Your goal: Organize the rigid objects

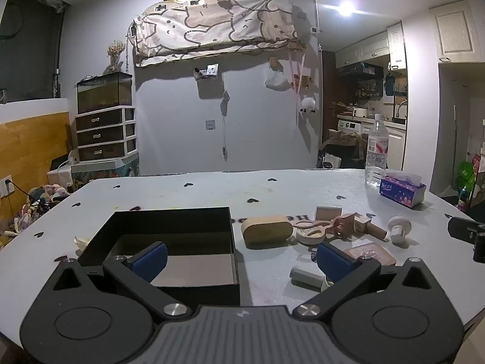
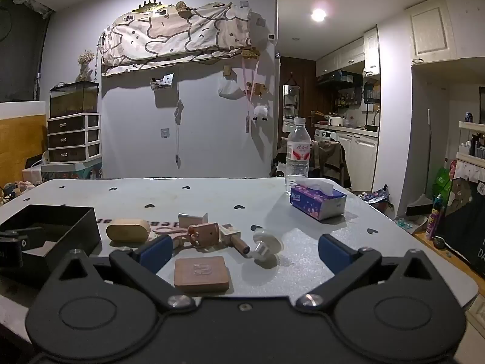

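An open black box [image 1: 169, 221] sits on the table in front of my left gripper [image 1: 242, 259], which is open and empty, its left finger over the box. The box [image 2: 60, 224] is at the left in the right wrist view. Right of the box lie a wooden oval case [image 1: 266, 230] [image 2: 128, 229], a pinkish clip [image 1: 342, 226] [image 2: 203, 234], a wooden block with a peg [image 1: 369, 227] [image 2: 235, 238], a white knob [image 1: 399, 229] [image 2: 264, 244], a flat pink square [image 1: 371, 252] [image 2: 200, 273] and a grey cylinder [image 1: 306, 276]. My right gripper [image 2: 245, 253] is open and empty, just behind the pink square.
A water bottle [image 1: 377, 151] [image 2: 298, 151] and a purple tissue box [image 1: 402, 190] [image 2: 318, 201] stand at the table's far right. The table [image 2: 212, 194] ends close on the right. A white item [image 1: 80, 242] lies left of the box.
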### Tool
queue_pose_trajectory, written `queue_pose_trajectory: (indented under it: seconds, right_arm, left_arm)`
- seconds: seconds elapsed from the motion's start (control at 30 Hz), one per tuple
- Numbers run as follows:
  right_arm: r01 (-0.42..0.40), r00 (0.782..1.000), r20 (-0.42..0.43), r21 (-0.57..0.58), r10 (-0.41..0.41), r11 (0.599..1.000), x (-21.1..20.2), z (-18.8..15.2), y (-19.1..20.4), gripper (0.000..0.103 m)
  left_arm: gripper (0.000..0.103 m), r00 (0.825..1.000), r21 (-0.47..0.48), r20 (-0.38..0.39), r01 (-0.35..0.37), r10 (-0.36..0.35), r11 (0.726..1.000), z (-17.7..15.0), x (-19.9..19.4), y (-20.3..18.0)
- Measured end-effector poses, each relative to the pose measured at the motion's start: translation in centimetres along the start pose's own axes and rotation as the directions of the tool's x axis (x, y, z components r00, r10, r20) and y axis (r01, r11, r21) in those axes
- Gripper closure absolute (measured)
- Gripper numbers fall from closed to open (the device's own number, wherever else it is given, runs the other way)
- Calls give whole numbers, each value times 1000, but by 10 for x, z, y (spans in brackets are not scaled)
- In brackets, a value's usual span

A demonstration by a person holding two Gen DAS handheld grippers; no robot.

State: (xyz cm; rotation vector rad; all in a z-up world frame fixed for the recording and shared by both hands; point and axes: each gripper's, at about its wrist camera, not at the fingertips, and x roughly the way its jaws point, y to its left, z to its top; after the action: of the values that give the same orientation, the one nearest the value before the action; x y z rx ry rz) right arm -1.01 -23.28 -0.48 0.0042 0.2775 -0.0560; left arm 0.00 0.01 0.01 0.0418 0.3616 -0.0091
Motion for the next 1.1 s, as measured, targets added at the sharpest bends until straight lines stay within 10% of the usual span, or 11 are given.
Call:
queue_pose_trajectory:
  seconds: [1.1]
  right_arm:
    - [5, 1000, 0, -7, -5, 1000, 0, 0, 2, 0]
  left_arm:
    - [0, 1000, 1, 1, -2, 2, 1000, 0, 0, 0]
